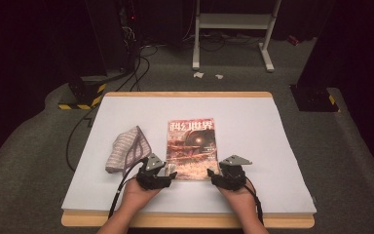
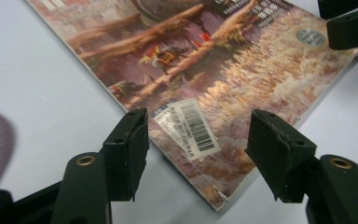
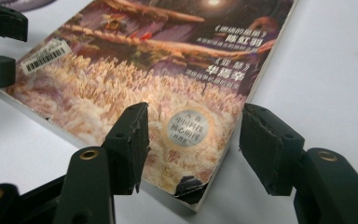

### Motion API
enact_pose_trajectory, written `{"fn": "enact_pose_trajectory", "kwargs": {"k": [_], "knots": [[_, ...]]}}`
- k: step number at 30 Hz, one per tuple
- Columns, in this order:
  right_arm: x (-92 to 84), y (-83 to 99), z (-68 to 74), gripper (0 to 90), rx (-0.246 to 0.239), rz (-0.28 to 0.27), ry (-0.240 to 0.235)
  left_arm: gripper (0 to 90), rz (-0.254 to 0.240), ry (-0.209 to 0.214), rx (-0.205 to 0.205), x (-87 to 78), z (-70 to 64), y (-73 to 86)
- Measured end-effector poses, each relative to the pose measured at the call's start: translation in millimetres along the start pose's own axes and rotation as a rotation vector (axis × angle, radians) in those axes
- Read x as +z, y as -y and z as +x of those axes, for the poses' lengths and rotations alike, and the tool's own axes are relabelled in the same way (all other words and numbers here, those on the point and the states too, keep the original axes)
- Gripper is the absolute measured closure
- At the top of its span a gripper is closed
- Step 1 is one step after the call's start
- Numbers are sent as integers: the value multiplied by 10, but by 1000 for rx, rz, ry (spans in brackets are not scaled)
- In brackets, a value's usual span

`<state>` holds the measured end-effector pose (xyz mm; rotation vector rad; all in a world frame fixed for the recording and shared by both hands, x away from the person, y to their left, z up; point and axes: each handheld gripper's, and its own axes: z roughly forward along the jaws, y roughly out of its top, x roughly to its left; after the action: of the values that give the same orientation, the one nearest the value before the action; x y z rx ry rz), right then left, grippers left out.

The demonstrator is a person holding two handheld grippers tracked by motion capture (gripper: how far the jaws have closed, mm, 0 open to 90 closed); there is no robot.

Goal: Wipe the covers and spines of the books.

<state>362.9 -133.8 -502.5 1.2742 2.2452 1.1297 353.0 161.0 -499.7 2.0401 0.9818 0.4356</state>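
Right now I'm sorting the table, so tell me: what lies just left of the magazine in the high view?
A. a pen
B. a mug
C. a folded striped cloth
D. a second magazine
C: a folded striped cloth lies on the white table, beside the magazine.

Magazine [image 1: 192, 147] fills mid-table; folded cloth [image 1: 128, 149] crowds its left; right side seems clear.

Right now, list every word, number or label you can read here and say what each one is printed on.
"科幻世界": large white title at the top of the magazine cover.
"陈虹羽": author name, cover's lower right.
Two more lines of white characters around that name: too blurred to read.
Barcode sticker at the cover's lower left corner: digits too small to read.
Round silver seal at the lower right corner: characters too small to read.
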Motion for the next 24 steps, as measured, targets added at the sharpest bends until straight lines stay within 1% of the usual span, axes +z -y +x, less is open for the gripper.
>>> {"fn": "enact_pose_trajectory", "kwargs": {"k": [3, 6, 9, 10, 11, 14, 15, 16, 17, 18, 19, 20, 21, 22, 23, 24], "knots": [[-28, -2, -16, 427, 0, -12, 1, 400, -16, -15, -4, -65, 47, 10], [-67, 2, -33, 427, -6, -24, 10, 406, -41, -36, -16, -175, 120, 26], [-112, 13, -63, 422, -16, -40, 31, 412, -72, -70, -16, -294, 196, 48], [-134, 19, -87, 416, -18, -44, 44, 411, -76, -83, -10, -330, 224, 53], [-149, 23, -105, 413, -19, -48, 51, 412, -89, -105, -18, -385, 272, 57], [-237, 47, -201, 398, -16, -64, 87, 410, -122, -128, -37, -519, 379, 64], [-262, 54, -233, 390, -13, -68, 96, 410, -132, -150, -39, -571, 418, 70], [-305, 67, -287, 377, -4, -78, 112, 409, -139, -162, -46, -608, 449, 74], [-343, 79, -332, 367, 3, -82, 130, 408, -150, -166, -58, -654, 484, 85], [-395, 96, -392, 362, 8, -87, 151, 408, -157, -168, -61, -679, 503, 94], [-426, 106, -432, 355, 10, -92, 164, 408, -159, -171, -60, -702, 517, 105], [-461, 117, -469, 350, 18, -96, 178, 408, -159, -185, -57, -734, 531, 132], [-461, 117, -469, 350, 18, -96, 178, 407, -159, -185, -57, -734, 531, 132], [-530, 138, -543, 345, 30, -112, 201, 407, -153, -193, -52, -747, 546, 152], [-595, 166, -624, 337, 40, -117, 230, 405, -152, -194, -61, -754, 571, 168], [-611, 176, -649, 335, 48, -116, 237, 405, -151, -191, -67, -758, 581, 173]]}}
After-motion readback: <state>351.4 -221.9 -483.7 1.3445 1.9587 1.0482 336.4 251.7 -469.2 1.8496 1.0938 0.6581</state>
